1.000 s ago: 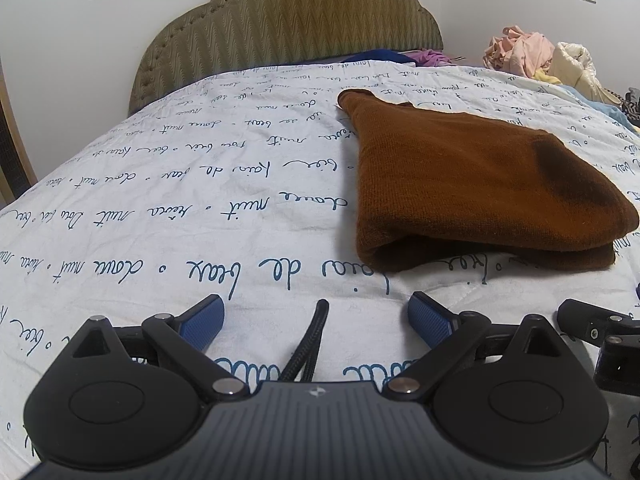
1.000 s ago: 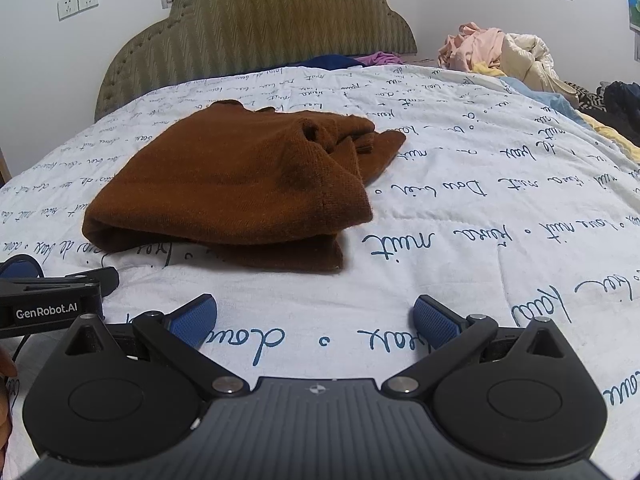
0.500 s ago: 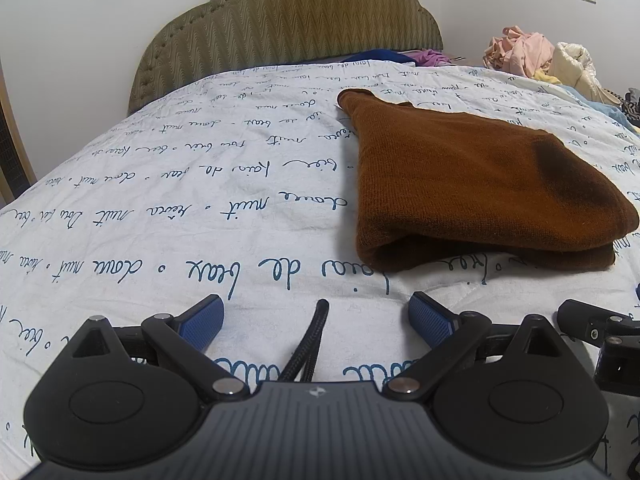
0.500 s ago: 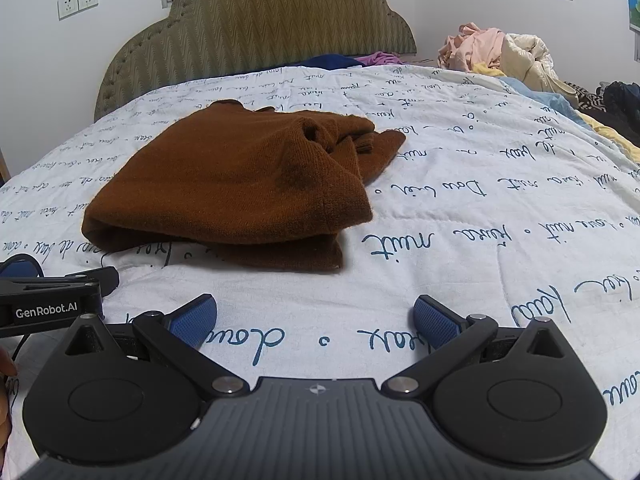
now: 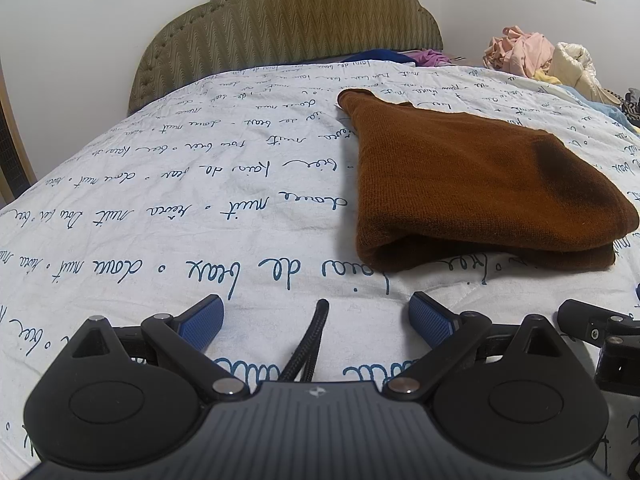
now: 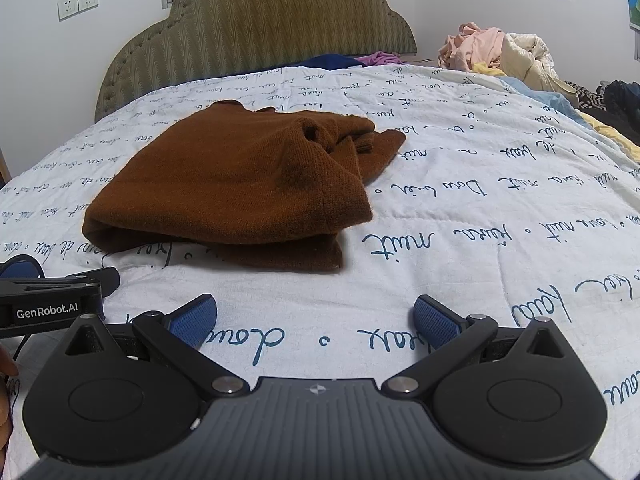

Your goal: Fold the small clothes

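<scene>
A brown knitted garment (image 5: 472, 184) lies folded on the white bedspread with blue script (image 5: 180, 200). It also shows in the right wrist view (image 6: 240, 188), with a sleeve end bunched at its far right. My left gripper (image 5: 316, 320) is open and empty, low over the bedspread, short of the garment's near left corner. My right gripper (image 6: 316, 318) is open and empty, just short of the garment's near edge. The left gripper's body (image 6: 48, 304) shows at the left of the right wrist view.
An olive padded headboard (image 5: 288, 20) stands at the far end. A heap of pink, cream and dark clothes (image 6: 504, 56) lies at the far right of the bed. Blue and purple garments (image 6: 348, 60) lie near the headboard. A black cable (image 5: 308, 344) runs between the left fingers.
</scene>
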